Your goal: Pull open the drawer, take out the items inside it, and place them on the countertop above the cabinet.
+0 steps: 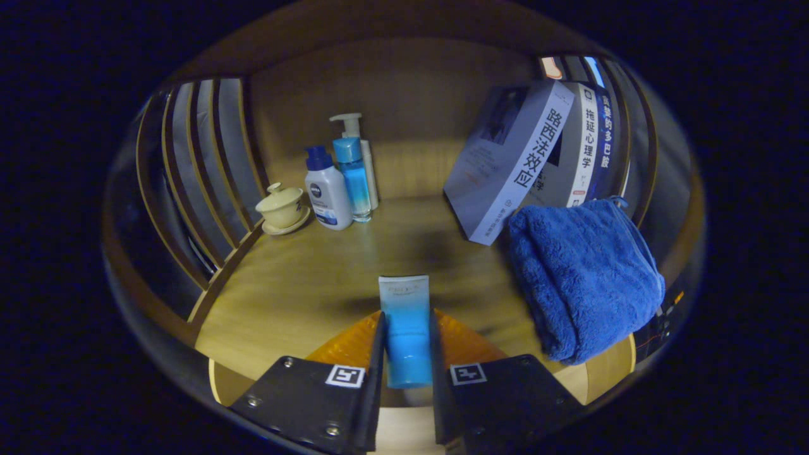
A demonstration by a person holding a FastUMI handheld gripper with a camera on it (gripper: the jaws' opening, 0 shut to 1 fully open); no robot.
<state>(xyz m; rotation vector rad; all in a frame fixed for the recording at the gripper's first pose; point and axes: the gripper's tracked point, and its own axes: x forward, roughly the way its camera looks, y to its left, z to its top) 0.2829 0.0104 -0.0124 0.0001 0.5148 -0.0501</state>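
Note:
A blue and white tube (pixel 405 328) sits between my two fingers, its flat crimped end pointing away from me over the wooden countertop (pixel 297 284). My gripper (pixel 406 363) is shut on the tube, with both fingers pressing its sides. The tube hangs above the front part of the countertop, and a dark shadow lies on the wood beyond it.
A folded blue towel (pixel 584 278) lies to the right of the fingers. Behind it several books (pixel 524 158) lean against the slatted right side. At the back left stand a white lotion bottle (pixel 327 189), a blue pump bottle (pixel 352 174) and a lidded cream cup (pixel 282 207).

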